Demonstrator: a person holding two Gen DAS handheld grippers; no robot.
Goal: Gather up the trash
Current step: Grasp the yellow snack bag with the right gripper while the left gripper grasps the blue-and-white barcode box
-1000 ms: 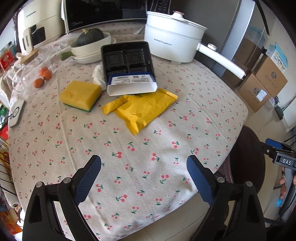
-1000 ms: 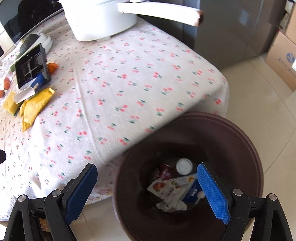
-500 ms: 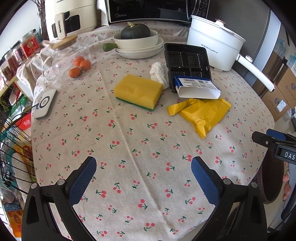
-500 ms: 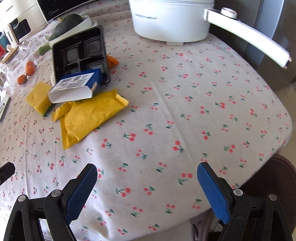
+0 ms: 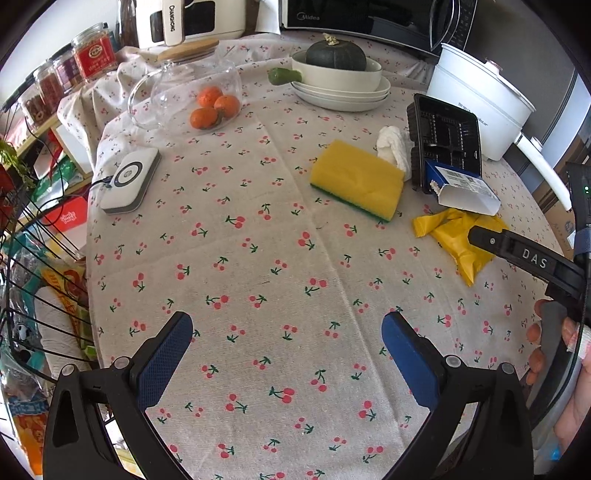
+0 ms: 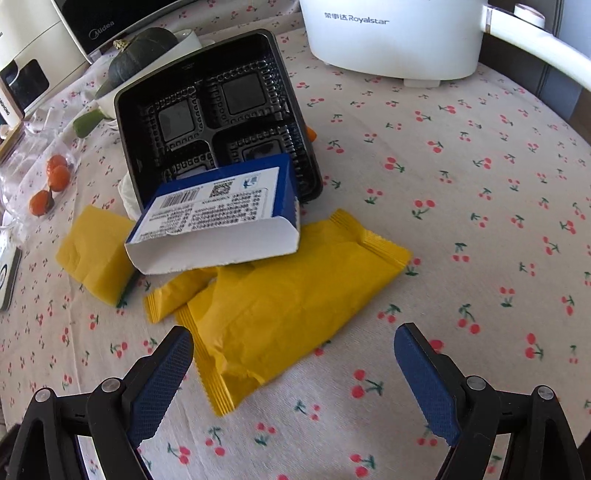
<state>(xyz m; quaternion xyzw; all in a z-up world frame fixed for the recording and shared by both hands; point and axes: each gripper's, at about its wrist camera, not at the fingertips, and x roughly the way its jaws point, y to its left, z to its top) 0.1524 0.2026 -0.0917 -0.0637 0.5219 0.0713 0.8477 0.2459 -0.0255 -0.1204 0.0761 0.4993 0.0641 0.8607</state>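
Note:
A crumpled yellow wrapper (image 6: 284, 299) lies on the cherry-print tablecloth, just ahead of my open, empty right gripper (image 6: 293, 356); it also shows in the left wrist view (image 5: 463, 242). A torn blue and white carton (image 6: 218, 216) rests on the wrapper's far edge and leans on a black plastic tray (image 6: 218, 110). The carton (image 5: 463, 186), the tray (image 5: 448, 138) and a white crumpled tissue (image 5: 393, 146) show in the left wrist view. My left gripper (image 5: 286, 352) is open and empty over bare cloth, well short of the trash.
A yellow sponge (image 5: 356, 181) lies left of the tray. A white electric pot (image 6: 395, 33) with a long handle stands at the back right. A bowl with a green squash (image 5: 338, 66), a glass jar of oranges (image 5: 192, 98) and a white charger (image 5: 131, 179) sit further left.
Both grippers have swung left and forward over the table. The right gripper has left the brown bin and closed in on the yellow wrapper. Both stay open.

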